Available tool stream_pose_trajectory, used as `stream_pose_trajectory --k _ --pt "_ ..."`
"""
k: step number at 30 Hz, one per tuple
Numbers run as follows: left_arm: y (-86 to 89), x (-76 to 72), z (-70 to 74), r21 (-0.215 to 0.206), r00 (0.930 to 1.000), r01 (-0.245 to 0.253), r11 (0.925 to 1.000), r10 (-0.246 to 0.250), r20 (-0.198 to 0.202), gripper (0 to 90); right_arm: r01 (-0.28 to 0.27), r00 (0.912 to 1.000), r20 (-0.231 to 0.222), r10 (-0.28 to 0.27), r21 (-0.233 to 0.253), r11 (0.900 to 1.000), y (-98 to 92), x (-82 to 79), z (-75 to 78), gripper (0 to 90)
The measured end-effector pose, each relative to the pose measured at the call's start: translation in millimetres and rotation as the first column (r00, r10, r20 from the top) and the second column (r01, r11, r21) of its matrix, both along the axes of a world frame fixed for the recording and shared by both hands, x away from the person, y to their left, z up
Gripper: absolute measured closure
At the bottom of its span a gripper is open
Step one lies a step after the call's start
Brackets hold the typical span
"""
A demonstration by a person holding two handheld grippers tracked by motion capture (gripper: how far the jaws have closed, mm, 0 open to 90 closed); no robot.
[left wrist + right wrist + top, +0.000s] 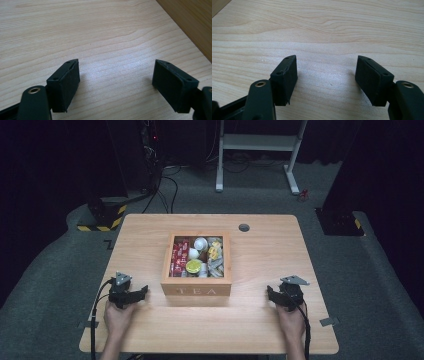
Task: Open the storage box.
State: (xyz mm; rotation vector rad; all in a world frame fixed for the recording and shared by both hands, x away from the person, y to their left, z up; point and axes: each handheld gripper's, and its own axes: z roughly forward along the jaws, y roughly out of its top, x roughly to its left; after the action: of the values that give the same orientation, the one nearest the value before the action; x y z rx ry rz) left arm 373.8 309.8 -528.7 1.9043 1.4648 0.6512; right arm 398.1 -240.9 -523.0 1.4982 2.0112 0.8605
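Light wooden table (260, 320), rounded corners, pale grain running left to right, with a dark round cable hole (244, 227) near its far edge and small metal brackets at the near corners. Wooden box (196, 291) marked TEA stands at the table's centre, lid off, holding red sachets (179, 254) on the left, white cups (200, 243) and a yellow-topped pot (193, 266) in the middle, and yellow and grey packets (215, 257) on the right. Left gripper (142, 292) rests on the table at the near left, just beside the box's near left corner; jaws spread wide, nothing between them. Right gripper (270, 294) rests at the near right, apart from the box; jaws likewise released and bare. Grey carpet floor (60, 270) surrounds the table; dark room beyond, with a white desk frame (260, 142) at the far side, trailing cables, and a yellow-and-black striped base (102, 217) at the far left.
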Motion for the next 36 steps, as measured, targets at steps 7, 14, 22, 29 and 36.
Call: stream_pose_trajectory --k 7,14,22,29,36 --pt "0.1 0.1 -0.2 -0.002 1.0000 0.005 1.0000 -0.005 0.000 21.3 0.000 1.0000 0.000 0.000 0.000 1.000 0.0 0.0 0.0 34.0" --pt "0.1 -0.5 -0.4 -0.005 0.9999 0.016 0.9999 -0.016 0.002 21.0 0.000 1.0000 0.000 0.000 0.000 1.000 0.0 0.0 0.0 34.0" --pt "-1.2 -4.8 0.5 -0.033 0.9989 0.046 0.9984 -0.046 0.001 22.4 0.000 1.0000 0.000 0.000 0.000 1.000 0.0 0.0 0.0 34.0" --pt "-5.3 -13.8 5.0 -0.072 0.9963 0.083 0.9939 -0.082 0.027 23.3 0.000 1.0000 0.000 0.000 0.001 1.000 0.0 0.0 0.0 33.9" --pt "-12.8 -23.8 9.8 -0.094 0.9908 0.133 0.9866 -0.131 0.034 24.9 0.000 1.0000 0.000 0.000 0.001 1.000 -0.1 0.0 0.0 33.9"
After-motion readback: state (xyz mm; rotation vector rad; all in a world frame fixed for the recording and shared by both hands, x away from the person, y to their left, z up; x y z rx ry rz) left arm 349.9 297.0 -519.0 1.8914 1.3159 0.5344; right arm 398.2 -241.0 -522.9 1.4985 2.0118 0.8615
